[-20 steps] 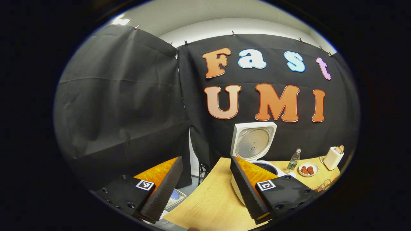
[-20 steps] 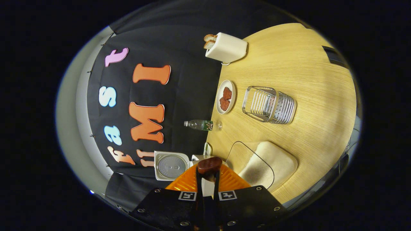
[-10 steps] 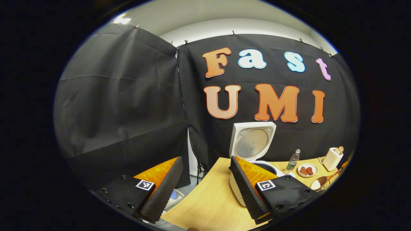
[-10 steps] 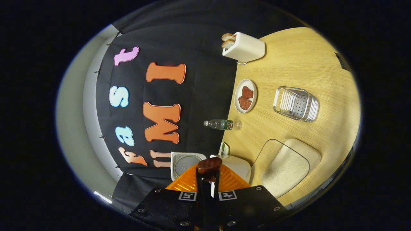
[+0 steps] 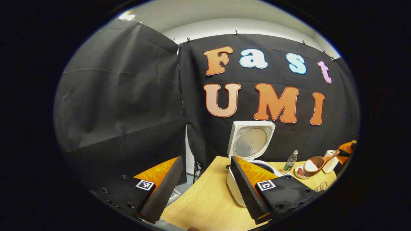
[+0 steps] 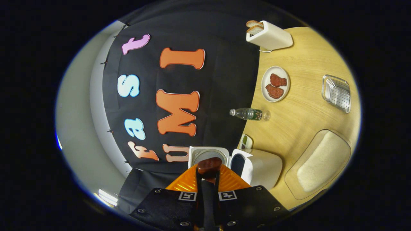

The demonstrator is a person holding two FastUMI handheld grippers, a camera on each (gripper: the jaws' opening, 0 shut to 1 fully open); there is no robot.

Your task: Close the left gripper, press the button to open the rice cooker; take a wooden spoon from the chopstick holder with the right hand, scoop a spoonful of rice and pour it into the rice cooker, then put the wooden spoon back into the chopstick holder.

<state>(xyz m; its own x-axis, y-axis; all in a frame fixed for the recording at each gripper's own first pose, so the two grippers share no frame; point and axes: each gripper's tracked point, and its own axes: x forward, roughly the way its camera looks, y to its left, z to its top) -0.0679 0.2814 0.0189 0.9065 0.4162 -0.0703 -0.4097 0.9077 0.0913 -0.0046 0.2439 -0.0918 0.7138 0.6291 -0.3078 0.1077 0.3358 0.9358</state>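
The white rice cooker (image 5: 233, 187) stands open on the wooden table, its lid (image 5: 251, 141) upright. My left gripper (image 5: 205, 189) is open and holds nothing, with its right finger in front of the cooker's body. At the far right, the wooden spoon (image 5: 313, 164) hangs level above the table with white rice in its bowl, its handle running to my right gripper (image 5: 346, 149). In the right gripper view my right gripper (image 6: 208, 171) is shut on the spoon (image 6: 209, 165), with the open cooker (image 6: 261, 166) just beyond its tips. The metal chopstick holder (image 6: 336, 93) stands farther off.
A clear container of rice (image 6: 318, 163) sits near the cooker. A water bottle (image 6: 249, 114), a plate with red pieces (image 6: 275, 84) and a toaster with bread (image 6: 269, 35) stand along the back of the table (image 6: 298, 125). The table's left edge (image 5: 192, 189) drops to the floor.
The spoon with rice has risen and come closer to the cooker in my right gripper. The rice container and chopstick holder have slid away in the right gripper view. My left gripper has barely moved.
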